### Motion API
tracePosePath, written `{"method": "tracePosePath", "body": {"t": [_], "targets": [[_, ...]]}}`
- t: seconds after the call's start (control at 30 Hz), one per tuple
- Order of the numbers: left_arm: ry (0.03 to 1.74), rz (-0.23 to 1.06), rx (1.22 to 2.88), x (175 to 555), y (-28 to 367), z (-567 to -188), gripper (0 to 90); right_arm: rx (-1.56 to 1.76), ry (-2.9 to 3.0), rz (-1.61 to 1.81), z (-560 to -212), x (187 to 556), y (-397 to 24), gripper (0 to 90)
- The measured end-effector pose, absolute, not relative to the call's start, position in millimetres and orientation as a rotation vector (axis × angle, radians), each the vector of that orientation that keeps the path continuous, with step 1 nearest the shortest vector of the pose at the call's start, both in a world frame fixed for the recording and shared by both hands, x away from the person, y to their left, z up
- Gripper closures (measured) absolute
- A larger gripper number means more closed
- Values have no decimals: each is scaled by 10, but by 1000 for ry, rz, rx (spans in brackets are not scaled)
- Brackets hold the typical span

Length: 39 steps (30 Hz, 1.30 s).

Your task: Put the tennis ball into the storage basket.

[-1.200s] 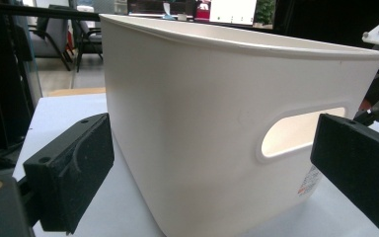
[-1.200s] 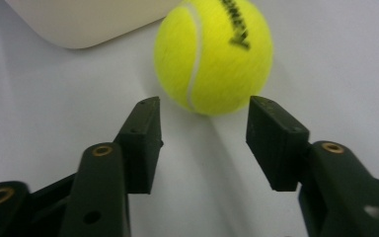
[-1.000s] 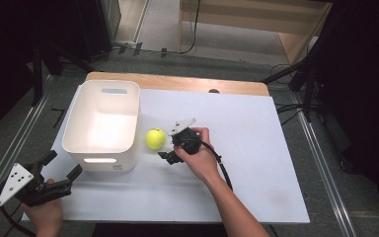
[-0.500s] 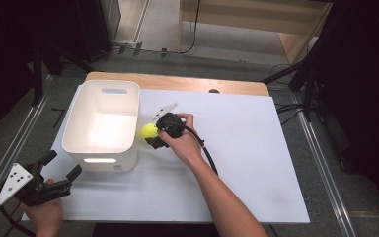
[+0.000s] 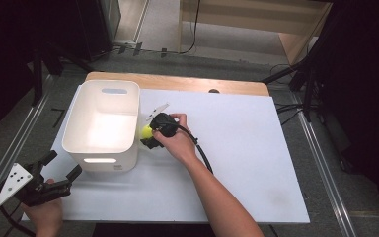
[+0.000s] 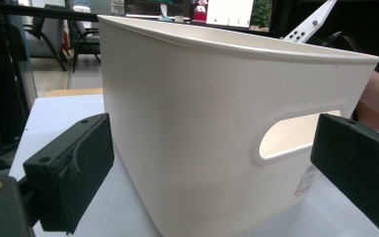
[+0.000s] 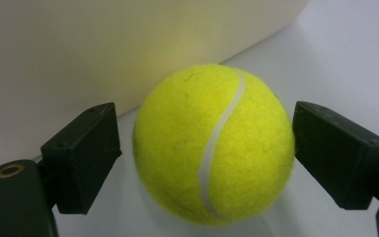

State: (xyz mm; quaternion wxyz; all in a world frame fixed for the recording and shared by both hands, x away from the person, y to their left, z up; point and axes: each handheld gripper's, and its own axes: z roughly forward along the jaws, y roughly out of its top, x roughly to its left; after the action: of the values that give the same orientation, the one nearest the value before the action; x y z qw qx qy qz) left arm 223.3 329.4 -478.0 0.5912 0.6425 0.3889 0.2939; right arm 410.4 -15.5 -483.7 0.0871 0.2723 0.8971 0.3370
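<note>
— Black pads of the left gripper (image 5: 54, 174) sit nearest, at the front left corner of the surface (image 5: 256, 163), right?

— Yes. A hand (image 5: 42, 217) holds it from the bottom edge, and its jaws stand wide apart with nothing between them. In the left gripper view the two pads (image 6: 69, 173) frame the near wall of the white bin (image 6: 202, 128), with its handle slot between them, but they do not touch it.

— And the bin itself?

— It stands upright on the white sheet, on the left half of the surface, just beyond that gripper. Its inside looks bare from above.

— Where is the ball?

— The yellow tennis ball (image 5: 147, 132) lies on the surface just beside the bin's right wall, about midway along it. Whether it touches the wall I cannot tell.

— Is the right gripper (image 5: 150, 136) on it?

— Around it, not clamped. In the right gripper view the tennis ball (image 7: 213, 144) sits between the two jaws, with a slim gap showing at each pad (image 7: 81, 158), so the jaws are apart. The bin's wall rises right behind the ball.

— Farther back?

— The right forearm runs from the bottom edge up to that gripper, its cable (image 5: 202, 150) trailing alongside. Beyond the white sheet a wooden edge (image 5: 177, 83) shows, then the floor.
</note>
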Motion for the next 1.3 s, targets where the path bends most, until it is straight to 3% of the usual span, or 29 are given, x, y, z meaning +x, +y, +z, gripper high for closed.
{"method": "tracePosePath", "body": {"t": [0.37,1.3], "targets": [[903,681,1492,2233,3295,-4781,28,826,2652,1027,-4877,4126,-158,224],[904,682,1494,2237,3292,-4782,28,760,2652,1111,-4557,3996,-305,233]]}}
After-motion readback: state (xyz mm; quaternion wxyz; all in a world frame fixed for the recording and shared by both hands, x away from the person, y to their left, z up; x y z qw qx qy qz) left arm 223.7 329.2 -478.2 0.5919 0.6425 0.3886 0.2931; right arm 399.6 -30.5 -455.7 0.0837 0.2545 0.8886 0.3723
